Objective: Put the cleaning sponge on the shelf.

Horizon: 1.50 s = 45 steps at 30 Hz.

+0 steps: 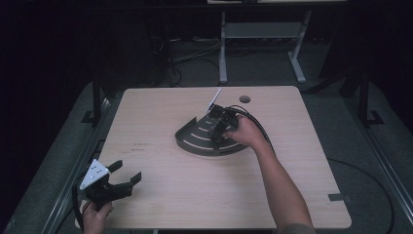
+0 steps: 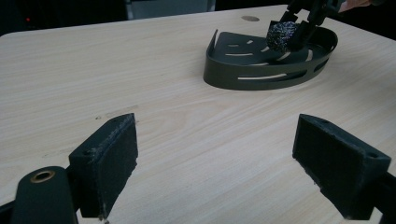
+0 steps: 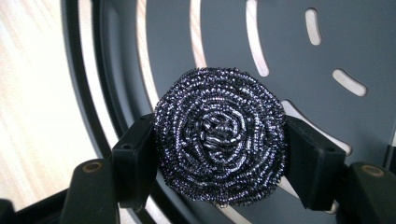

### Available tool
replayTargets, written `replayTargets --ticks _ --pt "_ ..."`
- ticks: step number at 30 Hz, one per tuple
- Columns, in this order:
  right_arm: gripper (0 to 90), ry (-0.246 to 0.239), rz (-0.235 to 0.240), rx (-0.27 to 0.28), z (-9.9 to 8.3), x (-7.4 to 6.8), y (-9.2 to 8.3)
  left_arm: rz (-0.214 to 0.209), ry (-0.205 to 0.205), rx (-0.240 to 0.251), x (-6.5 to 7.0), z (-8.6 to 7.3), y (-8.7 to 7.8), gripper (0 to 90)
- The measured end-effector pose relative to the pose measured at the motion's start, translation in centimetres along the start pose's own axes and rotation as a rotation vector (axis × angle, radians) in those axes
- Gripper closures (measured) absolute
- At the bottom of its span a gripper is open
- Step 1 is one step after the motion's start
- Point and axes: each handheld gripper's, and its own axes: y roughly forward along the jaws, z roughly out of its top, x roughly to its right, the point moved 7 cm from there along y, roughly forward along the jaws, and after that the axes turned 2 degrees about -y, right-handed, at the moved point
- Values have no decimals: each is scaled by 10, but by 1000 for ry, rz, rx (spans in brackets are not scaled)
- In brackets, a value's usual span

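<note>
A round steel-wool scourer point(image 3: 219, 135) sits squeezed between the two black pads of my right gripper point(image 3: 219, 154), which is shut on it. Gripper and scourer hang low over the slotted floor of a dark fan-shaped tray point(image 3: 289, 56). From above, the tray point(image 1: 195, 141) lies at mid-table, and the right gripper point(image 1: 217, 129) reaches into it from the right. My left gripper point(image 1: 127, 171) rests near the table's front left corner. Its jaws point(image 2: 217, 135) stand wide apart with bare wood between them. Looking from the left gripper, the scourer point(image 2: 281, 35) hangs above the tray's wall point(image 2: 261, 77).
A thin white stick point(image 1: 214, 100) leans up from the tray's far side. A round cable hole point(image 1: 245, 99) marks the far edge of the wooden table point(image 1: 160, 195). Black cables trail from the right hand. Another desk's metal legs point(image 1: 223, 48) stand on the floor behind.
</note>
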Motion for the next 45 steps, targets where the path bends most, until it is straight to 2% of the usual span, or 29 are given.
replayTargets --ticks 11,13,45 --pt "325 37 11 26 -7 7 5 3 1 -2 0 0 1 133" --pt "324 40 7 15 -8 9 7 4 1 -4 1 0 1 133" --pt "320 49 -25 21 -6 12 18 4 0 2 -1 1 -1 133"
